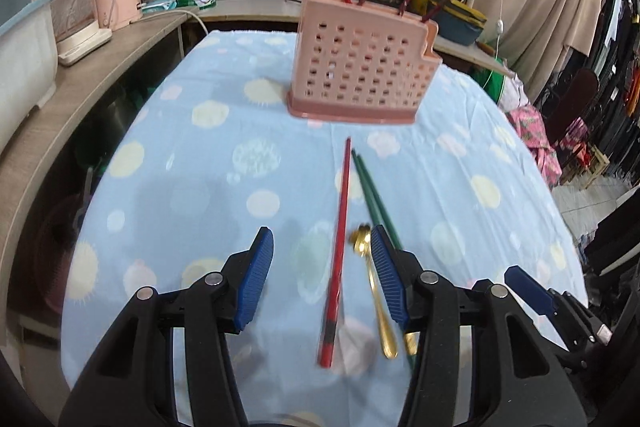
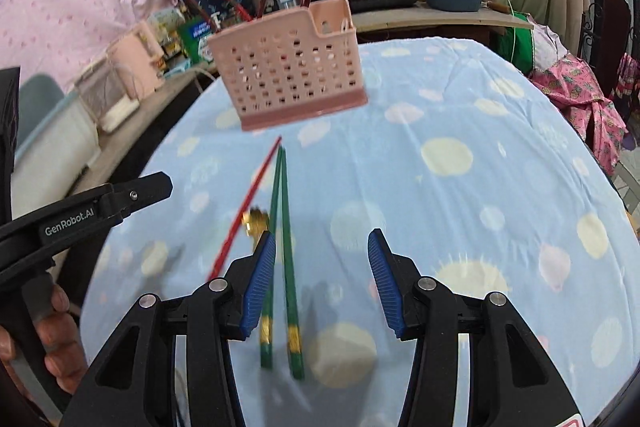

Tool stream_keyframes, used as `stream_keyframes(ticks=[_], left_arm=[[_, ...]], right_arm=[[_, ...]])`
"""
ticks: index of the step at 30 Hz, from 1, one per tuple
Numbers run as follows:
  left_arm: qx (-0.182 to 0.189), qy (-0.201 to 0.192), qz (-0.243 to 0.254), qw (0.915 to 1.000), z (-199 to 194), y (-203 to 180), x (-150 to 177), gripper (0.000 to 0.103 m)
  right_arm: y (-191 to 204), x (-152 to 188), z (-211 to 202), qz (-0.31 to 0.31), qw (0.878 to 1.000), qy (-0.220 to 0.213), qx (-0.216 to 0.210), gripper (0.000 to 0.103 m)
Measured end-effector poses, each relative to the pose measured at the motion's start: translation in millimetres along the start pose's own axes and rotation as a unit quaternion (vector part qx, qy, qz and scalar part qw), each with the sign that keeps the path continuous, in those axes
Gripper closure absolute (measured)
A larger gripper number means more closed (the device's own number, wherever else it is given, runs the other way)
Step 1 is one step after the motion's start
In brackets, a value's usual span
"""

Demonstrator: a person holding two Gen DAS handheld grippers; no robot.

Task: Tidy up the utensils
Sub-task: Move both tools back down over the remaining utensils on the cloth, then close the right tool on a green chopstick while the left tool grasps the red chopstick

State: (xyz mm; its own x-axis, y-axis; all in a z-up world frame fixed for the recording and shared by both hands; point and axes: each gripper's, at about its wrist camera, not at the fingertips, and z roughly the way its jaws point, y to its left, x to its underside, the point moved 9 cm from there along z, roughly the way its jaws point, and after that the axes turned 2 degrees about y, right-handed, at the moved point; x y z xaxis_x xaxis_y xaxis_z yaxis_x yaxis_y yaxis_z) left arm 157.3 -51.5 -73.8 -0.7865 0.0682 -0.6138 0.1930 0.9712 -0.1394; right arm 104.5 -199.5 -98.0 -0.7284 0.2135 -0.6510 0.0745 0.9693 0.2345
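Left wrist view: we see the red chopstick [image 1: 338,247] lying on the blue dotted cloth [image 1: 200,155] between the half-open jaws of the left gripper [image 1: 322,239], which grips nothing. The gold metal spoon [image 1: 374,287] lies just beside its right pad, partly hidden. The two green chopsticks [image 2: 282,247] lie at the left pad of the right gripper [image 2: 322,241], also half open and empty. The pink perforated plastic holder [image 1: 360,67] stands farther away. Motion blurs the chopstick ends.

On the table [image 1: 200,187], 3 chopsticks [image 1: 340,219] and a spoon [image 1: 370,275] lie before the holder [image 1: 360,67].
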Motion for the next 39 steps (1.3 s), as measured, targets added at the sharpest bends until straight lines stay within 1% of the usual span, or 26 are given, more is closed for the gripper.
stream_keyframes(ticks=[6,12,14,19,21,25,27,35,39], left_arm=[[-0.005,0.025,0.001,0.9997,9.4,6.1,38.1,0.055],[-0.012,0.042,0.008,0.999,15.4,12.6,64.8,0.055],[-0.012,0.046,0.011,0.9988,16.6,11.8,71.2,0.055],[-0.014,0.053,0.017,0.9984,21.2,10.1,78.1,0.055],[-0.017,0.05,0.019,0.9984,22.2,9.8,78.6,0.055],[-0.023,0.046,0.027,0.9983,23.9,7.6,78.8,0.055],[-0.026,0.044,0.031,0.9983,24.8,7.3,78.7,0.055],[-0.032,0.038,0.043,0.9978,28.2,4.7,77.9,0.055],[-0.031,0.036,0.042,0.998,28.6,4.1,77.1,0.056]], right_arm=[[1.7,35.2,2.5,-0.026,0.999,0.025,0.01,0.056],[4.5,53.6,5.5,-0.041,0.998,0.039,0.015,0.056],[5.3,57.9,6.9,-0.044,0.998,0.043,0.014,0.057],[8.5,62.8,10.0,-0.052,0.997,0.048,0.014,0.06],[9.6,63.8,10.8,-0.055,0.997,0.049,0.014,0.065],[9.9,66.6,13.4,-0.057,0.997,0.053,0.013,0.069],[9.7,67.8,15.1,-0.057,0.997,0.056,0.014,0.073],[11.7,67.7,18.4,-0.06,0.997,0.054,0.013,0.077],[12.4,67.1,19.0,-0.062,0.997,0.053,0.013,0.08]])
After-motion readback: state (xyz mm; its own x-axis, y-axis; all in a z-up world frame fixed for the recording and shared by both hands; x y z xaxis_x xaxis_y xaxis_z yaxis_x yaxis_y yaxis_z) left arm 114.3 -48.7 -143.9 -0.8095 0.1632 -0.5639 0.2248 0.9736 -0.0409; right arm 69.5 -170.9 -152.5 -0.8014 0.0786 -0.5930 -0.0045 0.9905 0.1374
